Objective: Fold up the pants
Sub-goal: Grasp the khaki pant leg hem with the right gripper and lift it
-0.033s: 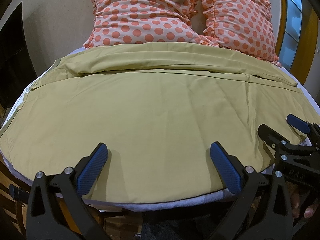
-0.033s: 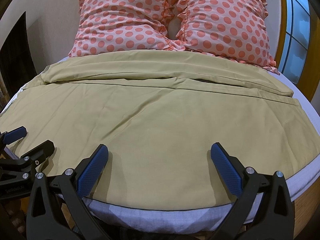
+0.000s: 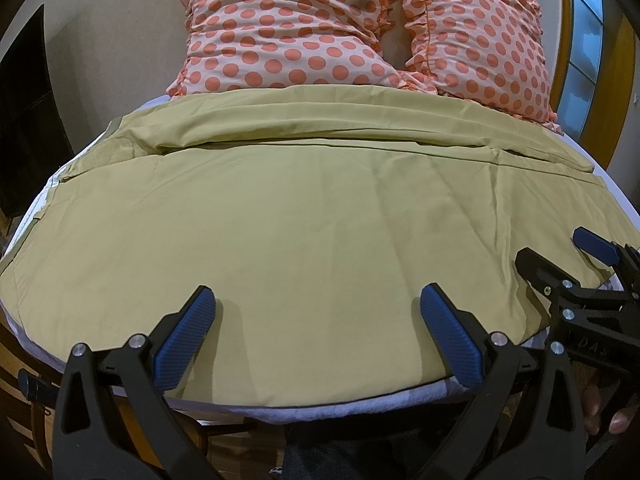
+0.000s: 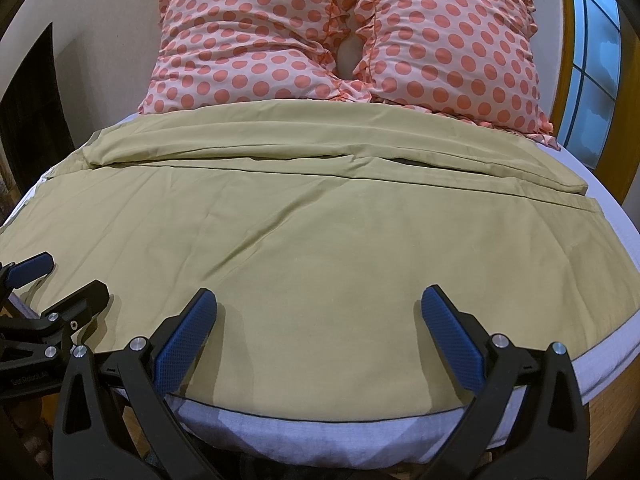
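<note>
Wide olive-tan pants [image 3: 320, 208] lie spread flat across the bed, with a folded band of the same cloth along the far side [image 4: 280, 140]. My left gripper [image 3: 318, 312] is open and empty, hovering over the near edge of the pants. My right gripper [image 4: 318, 312] is open and empty over the near edge further right. The right gripper also shows at the right edge of the left wrist view [image 3: 560, 256], and the left gripper at the left edge of the right wrist view [image 4: 60, 280].
Two pink pillows with orange dots [image 3: 320, 28] [image 4: 452, 40] lean at the head of the bed. A white sheet [image 4: 320, 432] shows along the near bed edge. A window [image 4: 592, 60] is at the right, a dark panel [image 3: 20, 120] at the left.
</note>
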Demonstrator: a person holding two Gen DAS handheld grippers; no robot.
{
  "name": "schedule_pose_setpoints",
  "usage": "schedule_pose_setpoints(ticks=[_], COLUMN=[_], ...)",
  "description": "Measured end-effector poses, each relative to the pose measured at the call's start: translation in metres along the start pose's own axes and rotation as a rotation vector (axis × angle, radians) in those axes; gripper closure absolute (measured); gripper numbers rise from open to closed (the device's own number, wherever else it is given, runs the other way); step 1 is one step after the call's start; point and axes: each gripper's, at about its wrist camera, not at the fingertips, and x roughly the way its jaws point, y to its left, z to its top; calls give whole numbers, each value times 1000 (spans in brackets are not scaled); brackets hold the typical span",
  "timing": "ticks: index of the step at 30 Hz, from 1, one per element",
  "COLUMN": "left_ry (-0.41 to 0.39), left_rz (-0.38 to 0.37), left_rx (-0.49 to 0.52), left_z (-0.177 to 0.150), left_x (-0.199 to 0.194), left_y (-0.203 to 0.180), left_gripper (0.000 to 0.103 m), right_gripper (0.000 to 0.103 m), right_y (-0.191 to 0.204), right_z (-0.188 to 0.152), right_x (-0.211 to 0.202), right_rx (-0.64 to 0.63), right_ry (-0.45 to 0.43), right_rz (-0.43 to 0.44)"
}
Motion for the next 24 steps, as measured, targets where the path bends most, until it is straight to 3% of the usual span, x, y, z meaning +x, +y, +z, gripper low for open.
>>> schedule_pose_setpoints(ticks=[3, 6, 9, 12, 14, 17, 21, 24], left_ry=[-12, -7, -10, -36, -52, -62, -80, -91], left_rz=[-10, -10, 7, -11, -33, -25, -17, -7], left_rx=[7, 6, -21, -71, -108, -122, -104, -82], left_z=[-1, 1, 9, 21, 31, 45, 54, 59], left_x=[1, 2, 3, 0, -1, 3, 6, 10], left_y=[1, 3, 12, 26, 35, 39, 40, 41], left_gripper=[2, 2, 2, 2, 2, 2, 2, 2], right_gripper=[1, 1, 1, 1, 1, 19, 35, 42], right_y=[-2, -14, -55, -115, -163, -225, -269, -289], right_z=[-1, 12, 50, 110, 153, 206, 238, 243], right_x=[-4, -3, -7, 3, 29, 90, 161, 210], right_rx=[-22, -28, 43, 147, 265, 432, 537, 599], right_ry=[-32, 36, 16, -9, 31, 140, 258, 342], right_rz=[24, 44, -29, -169, -245, -354, -464, -554])
